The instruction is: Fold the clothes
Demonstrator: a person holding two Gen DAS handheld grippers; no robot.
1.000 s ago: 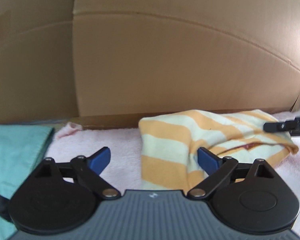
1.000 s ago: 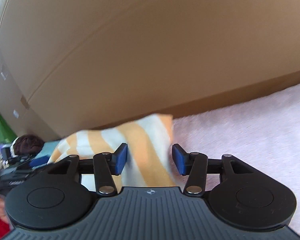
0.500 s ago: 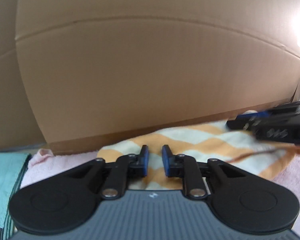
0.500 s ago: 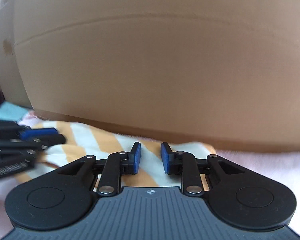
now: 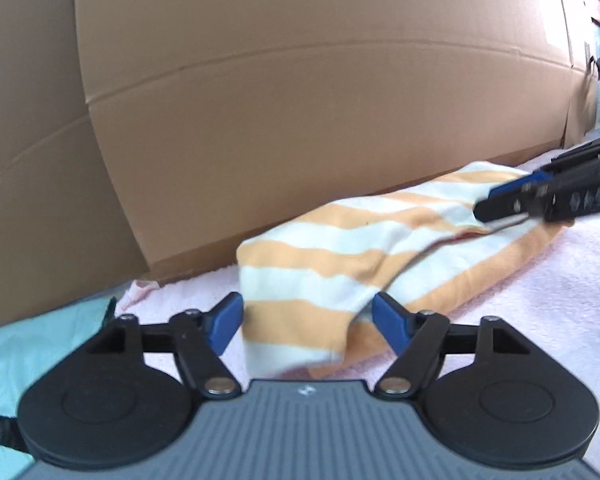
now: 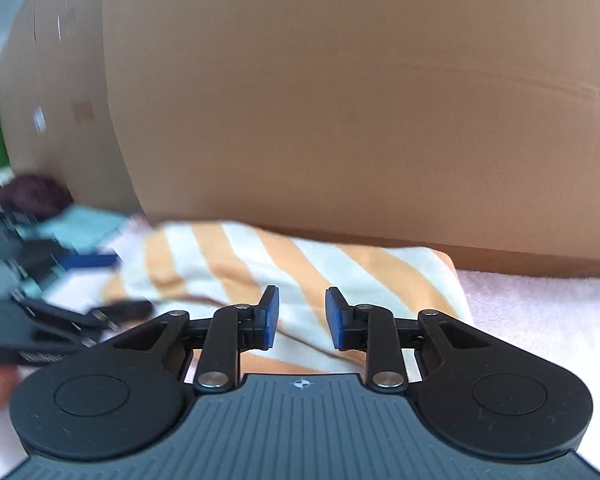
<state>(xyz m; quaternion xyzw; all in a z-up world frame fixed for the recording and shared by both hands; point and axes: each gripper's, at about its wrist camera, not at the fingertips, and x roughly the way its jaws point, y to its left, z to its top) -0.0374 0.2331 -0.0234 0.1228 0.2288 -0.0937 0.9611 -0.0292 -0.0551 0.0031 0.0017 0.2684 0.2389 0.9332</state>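
- Now the left gripper point(image 5: 307, 326) is opening around the striped cloth's point(image 5: 340, 264) near corner; the right gripper point(image 6: 302, 317) stands narrow, holding nothing.
- Next, probably: regrip the corners on the pink mat point(image 5: 560, 280).

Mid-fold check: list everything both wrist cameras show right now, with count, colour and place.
striped garment: one, orange and white, folded on the pink blanket, along the cardboard.
pink blanket: one, pale pink, under the garment.
cardboard wall: brown, behind everything.
teal cloth: one, beyond the garment's left end.
dark round object: one, blurred, far left in the right view.
left gripper: black, blue pads, jaws opening, garment corner between them.
right gripper: black, blue pads, apart over the garment's right end.
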